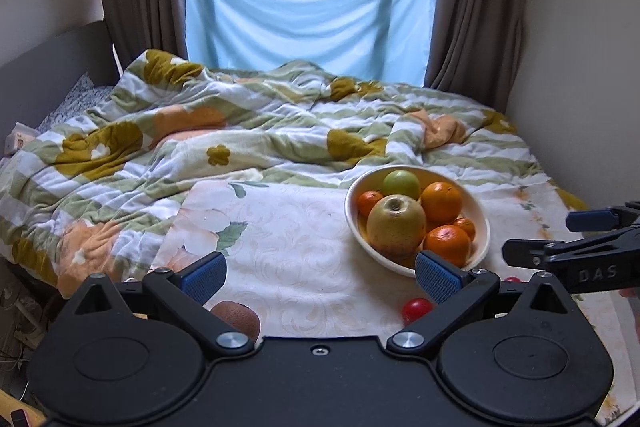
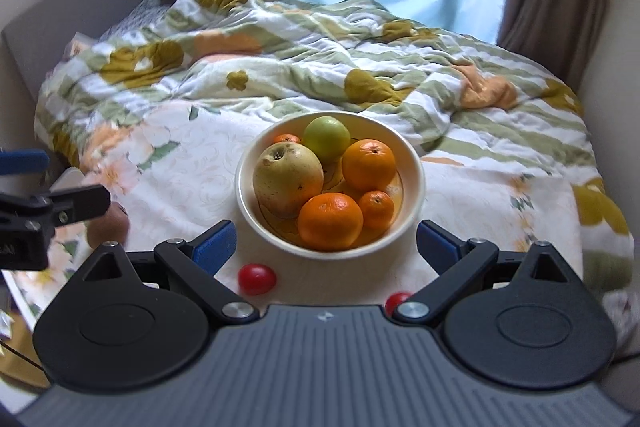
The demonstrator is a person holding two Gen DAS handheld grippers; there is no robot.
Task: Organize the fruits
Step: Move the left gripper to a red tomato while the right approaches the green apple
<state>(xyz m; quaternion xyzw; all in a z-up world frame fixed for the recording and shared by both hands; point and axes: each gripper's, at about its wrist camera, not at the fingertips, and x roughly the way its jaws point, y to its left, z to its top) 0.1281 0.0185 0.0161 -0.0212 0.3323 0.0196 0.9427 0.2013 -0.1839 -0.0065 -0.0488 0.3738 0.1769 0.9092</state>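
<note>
While both our grippers, left (image 1: 320, 275) and right (image 2: 325, 243), gape empty, the fruit bowl (image 2: 414, 183) sits just beyond the right one.

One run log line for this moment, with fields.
left gripper: open | right gripper: open | bowl: holds fruit | kiwi, two red fruits: outside bowl

A cream bowl (image 2: 414, 187) sat mid-frame before my right tongs, holding a yellowish apple (image 2: 287, 179), a green apple (image 2: 327, 137) and four oranges. Two red cherry tomatoes (image 2: 257, 278) and a brown kiwi (image 1: 237, 315) lay outside it.
</note>
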